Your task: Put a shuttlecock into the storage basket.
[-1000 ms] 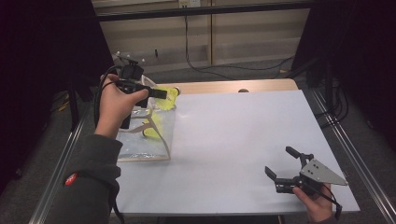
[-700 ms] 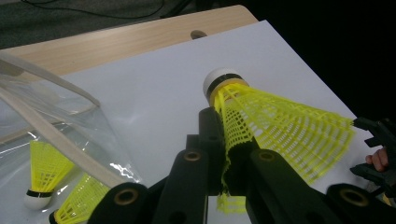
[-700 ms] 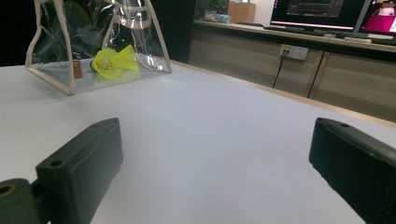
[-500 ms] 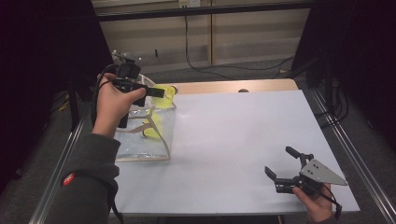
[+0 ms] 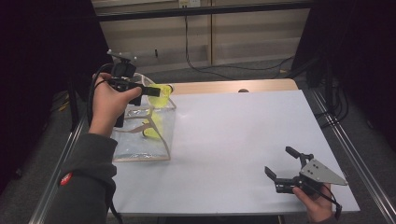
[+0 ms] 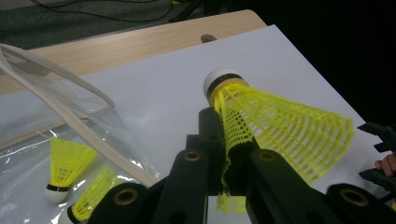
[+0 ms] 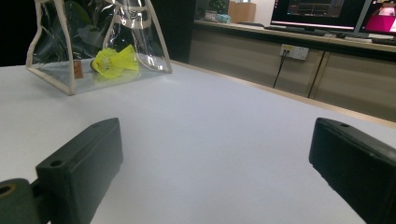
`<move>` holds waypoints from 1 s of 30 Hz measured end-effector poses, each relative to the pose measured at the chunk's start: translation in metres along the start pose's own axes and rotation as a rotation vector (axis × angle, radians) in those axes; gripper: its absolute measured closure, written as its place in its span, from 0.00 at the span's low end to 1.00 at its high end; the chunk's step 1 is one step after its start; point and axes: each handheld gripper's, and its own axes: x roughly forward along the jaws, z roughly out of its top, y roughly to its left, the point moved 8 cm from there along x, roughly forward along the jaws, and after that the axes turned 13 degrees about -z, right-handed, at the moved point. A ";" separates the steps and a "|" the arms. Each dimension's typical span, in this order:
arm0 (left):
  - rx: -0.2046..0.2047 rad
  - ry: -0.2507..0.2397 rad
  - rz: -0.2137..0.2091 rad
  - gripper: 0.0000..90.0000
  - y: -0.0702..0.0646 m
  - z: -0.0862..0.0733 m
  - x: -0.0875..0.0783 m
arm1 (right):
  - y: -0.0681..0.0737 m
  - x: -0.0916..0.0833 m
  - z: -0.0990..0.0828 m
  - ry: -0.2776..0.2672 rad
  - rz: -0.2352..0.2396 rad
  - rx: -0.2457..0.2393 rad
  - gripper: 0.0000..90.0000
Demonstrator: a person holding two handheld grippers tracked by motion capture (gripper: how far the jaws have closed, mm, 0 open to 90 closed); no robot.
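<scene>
My left gripper (image 5: pixel 150 91) is held above the far left of the table, shut on the skirt of a yellow shuttlecock (image 5: pixel 162 94). In the left gripper view the jaws pinch the mesh skirt near its rim (image 6: pixel 231 175), and the shuttlecock (image 6: pixel 275 121) points its white cork up and away. Below it stands a clear plastic bag (image 5: pixel 140 140) with beige trim, open at the top. Two more yellow shuttlecocks (image 6: pixel 65 163) lie inside the bag (image 6: pixel 28 121). My right gripper (image 5: pixel 279 160) rests open near the front right corner, nothing between its jaws (image 7: pixel 215 168).
The white table top (image 5: pixel 233 135) stretches between the bag and the right gripper. A wooden strip (image 5: pixel 224 87) runs along the far edge. Metal rails (image 5: pixel 348 154) border the table's sides. In the right gripper view the bag (image 7: pixel 70 46) stands at the far left.
The left hand with the shuttlecock has shifted only slightly above the bag. The right gripper has stayed still.
</scene>
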 end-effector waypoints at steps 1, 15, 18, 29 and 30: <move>-0.003 -0.002 0.004 0.98 0.001 0.000 0.000 | 0.000 0.000 0.000 0.000 0.000 -0.001 0.03; -0.016 -0.008 0.018 0.98 0.006 -0.002 -0.006 | 0.000 0.000 0.000 0.000 0.000 0.000 0.03; -0.018 -0.011 0.021 0.98 0.007 -0.001 -0.008 | 0.000 0.000 0.000 -0.001 -0.001 -0.001 0.03; -0.026 -0.029 0.052 0.98 0.014 -0.001 -0.015 | 0.000 0.000 0.000 0.000 -0.001 0.000 0.03; -0.029 -0.029 0.051 0.98 0.015 -0.001 -0.016 | 0.000 0.000 0.000 0.001 0.000 0.000 0.03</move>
